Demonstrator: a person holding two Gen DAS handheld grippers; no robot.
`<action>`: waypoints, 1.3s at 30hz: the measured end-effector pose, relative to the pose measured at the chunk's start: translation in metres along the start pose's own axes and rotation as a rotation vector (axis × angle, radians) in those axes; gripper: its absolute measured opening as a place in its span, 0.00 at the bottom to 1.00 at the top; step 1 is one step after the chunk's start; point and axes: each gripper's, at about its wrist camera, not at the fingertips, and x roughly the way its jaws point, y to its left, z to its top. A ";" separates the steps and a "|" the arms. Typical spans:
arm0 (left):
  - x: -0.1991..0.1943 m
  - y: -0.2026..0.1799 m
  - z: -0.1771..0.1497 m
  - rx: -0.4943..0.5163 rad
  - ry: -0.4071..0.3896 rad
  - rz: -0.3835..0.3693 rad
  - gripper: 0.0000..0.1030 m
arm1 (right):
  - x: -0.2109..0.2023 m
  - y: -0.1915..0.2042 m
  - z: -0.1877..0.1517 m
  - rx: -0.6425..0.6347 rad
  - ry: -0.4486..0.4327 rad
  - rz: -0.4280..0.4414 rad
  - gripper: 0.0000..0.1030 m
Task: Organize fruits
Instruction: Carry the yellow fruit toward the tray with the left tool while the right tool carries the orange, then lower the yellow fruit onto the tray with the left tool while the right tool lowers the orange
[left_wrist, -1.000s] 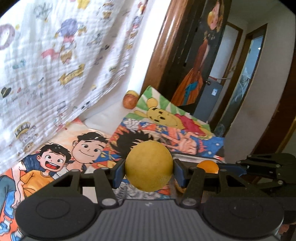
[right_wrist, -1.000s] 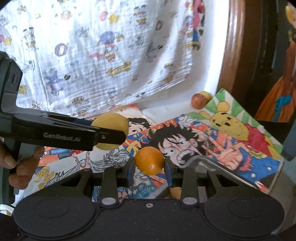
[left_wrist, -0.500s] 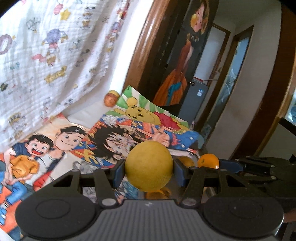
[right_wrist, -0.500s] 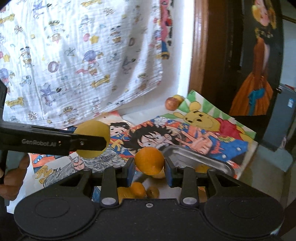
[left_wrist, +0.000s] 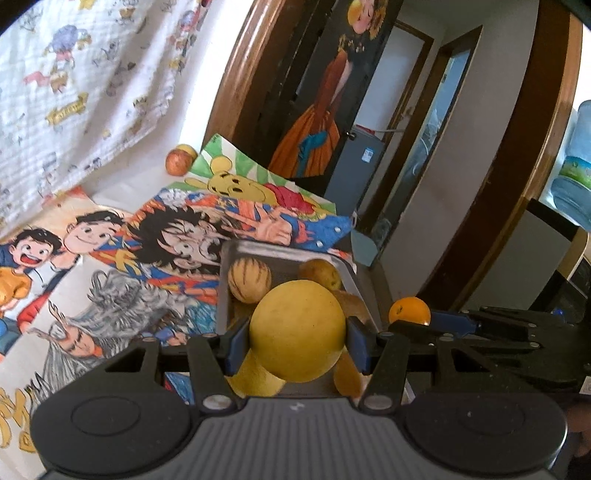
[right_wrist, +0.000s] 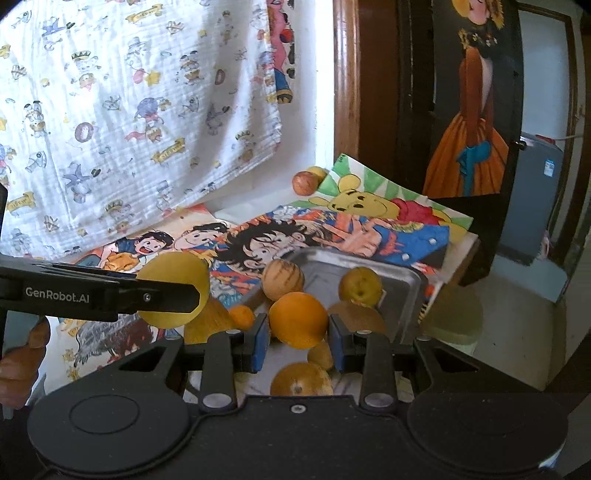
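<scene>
A large yellow fruit (left_wrist: 297, 330) is clamped in the left hand-held gripper (left_wrist: 295, 343), held above the metal tray (left_wrist: 280, 253). An orange (right_wrist: 298, 319) is gripped by the right hand-held gripper (right_wrist: 298, 341) over the same tray, where a striped fruit (right_wrist: 283, 279) lies on the surface.

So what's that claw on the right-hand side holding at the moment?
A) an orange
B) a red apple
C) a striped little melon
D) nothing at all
A: the right claw is clamped on a round orange between its blue pads, above the metal tray of fruit.
</scene>
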 end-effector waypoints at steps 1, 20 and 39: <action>0.001 -0.001 -0.001 0.001 0.005 -0.001 0.57 | -0.001 -0.001 -0.003 0.005 0.001 -0.002 0.35; 0.024 -0.016 -0.035 0.033 0.085 -0.026 0.57 | -0.013 -0.002 -0.052 0.044 -0.006 -0.097 0.35; 0.037 -0.013 -0.043 0.029 0.114 -0.022 0.58 | -0.004 0.001 -0.083 0.177 -0.008 -0.142 0.35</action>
